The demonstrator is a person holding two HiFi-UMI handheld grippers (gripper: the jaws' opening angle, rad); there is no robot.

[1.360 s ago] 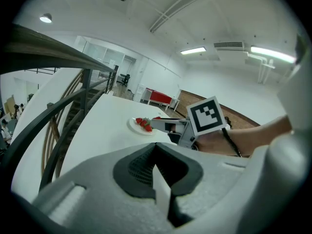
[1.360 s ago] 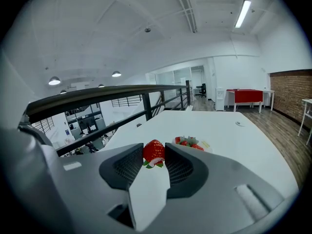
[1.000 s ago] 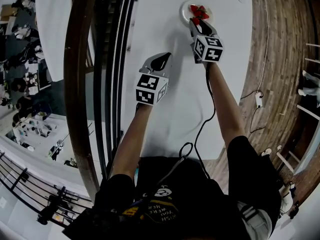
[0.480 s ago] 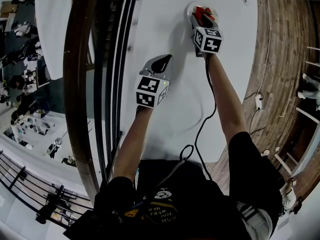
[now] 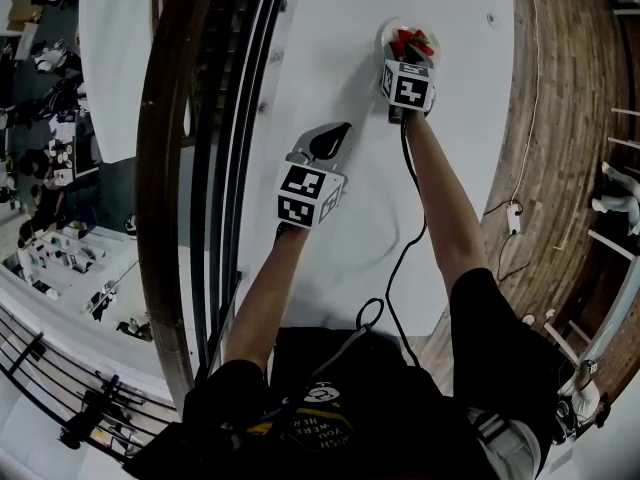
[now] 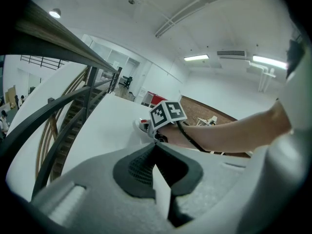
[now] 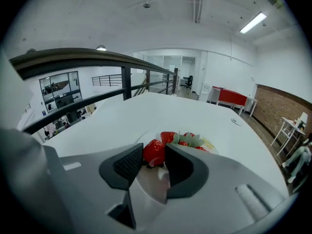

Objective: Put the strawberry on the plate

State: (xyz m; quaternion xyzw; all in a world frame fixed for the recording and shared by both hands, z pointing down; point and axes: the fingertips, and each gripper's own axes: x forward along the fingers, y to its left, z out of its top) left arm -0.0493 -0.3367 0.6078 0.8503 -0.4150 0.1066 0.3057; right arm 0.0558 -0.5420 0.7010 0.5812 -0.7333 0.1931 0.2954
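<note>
While the left hand-held gripper (image 6: 157, 150) hangs with jaws together and empty, well back from the plate (image 7: 147, 182) on the white tabletop (image 7: 161, 111), the right hand-held gripper (image 7: 155, 156) is clamped on a strawberry (image 7: 153, 151) over the plate's near part, beside other strawberries (image 7: 187, 139) lying on it.

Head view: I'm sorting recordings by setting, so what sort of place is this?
Probably a mezzanine in an open-plan office or workshop: a white table stands beside a wood-topped railing overlooking a lower floor, under strip ceiling lights.
</note>
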